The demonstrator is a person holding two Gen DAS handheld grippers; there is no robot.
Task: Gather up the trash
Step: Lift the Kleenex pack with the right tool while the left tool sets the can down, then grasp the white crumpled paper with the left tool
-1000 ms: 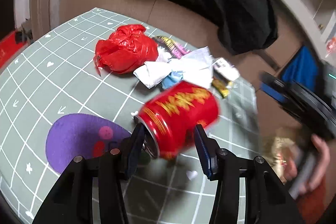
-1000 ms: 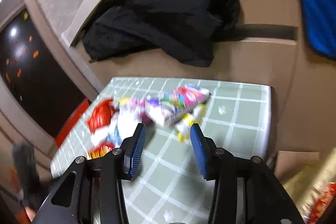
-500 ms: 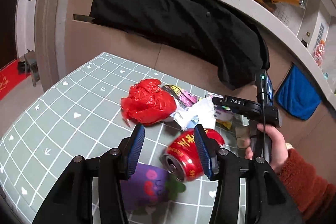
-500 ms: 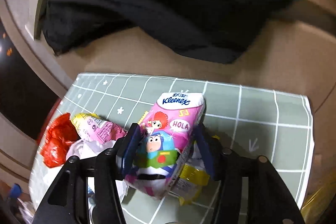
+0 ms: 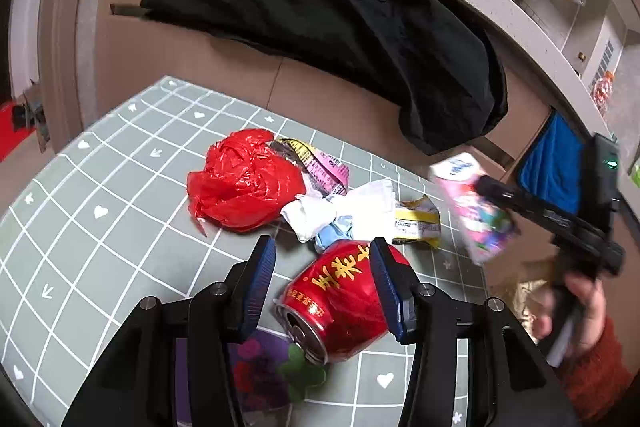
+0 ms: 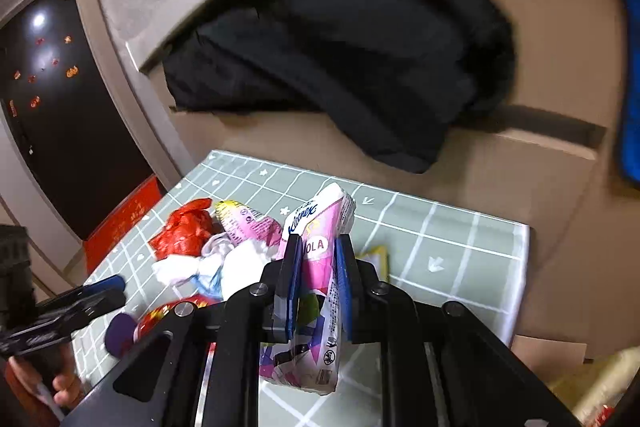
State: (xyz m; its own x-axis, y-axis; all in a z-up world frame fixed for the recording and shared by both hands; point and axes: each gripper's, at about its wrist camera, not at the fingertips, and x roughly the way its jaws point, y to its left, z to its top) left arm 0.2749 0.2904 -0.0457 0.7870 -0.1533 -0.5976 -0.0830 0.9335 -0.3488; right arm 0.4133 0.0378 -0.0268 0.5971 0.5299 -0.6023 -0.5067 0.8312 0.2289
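Note:
A dented red drink can (image 5: 340,303) lies on its side on the grey-green grid table (image 5: 100,247). My left gripper (image 5: 324,283) hovers over it, open, with a gap at the left pad. My right gripper (image 6: 318,255) has its jaws closing on a pink tissue pack (image 6: 320,247); both pads press its sides. In the left wrist view the tissue pack (image 5: 468,207) hangs in the air off the table's right edge. A red plastic bag (image 5: 244,183), crumpled white paper (image 5: 352,211), a pink snack wrapper (image 5: 320,163) and a yellow wrapper (image 5: 416,223) lie in a heap.
A purple mat (image 5: 260,371) lies under the left gripper. Behind the table a black coat (image 5: 340,27) hangs over a beige counter, with a blue cloth (image 5: 552,167) to its right. A yellowish bag (image 6: 592,387) sits low beyond the table's right edge.
The right gripper went down over the tissue pack, closed on it and lifted it off the table to the right. The left gripper rose away from the can, which came to rest on the table.

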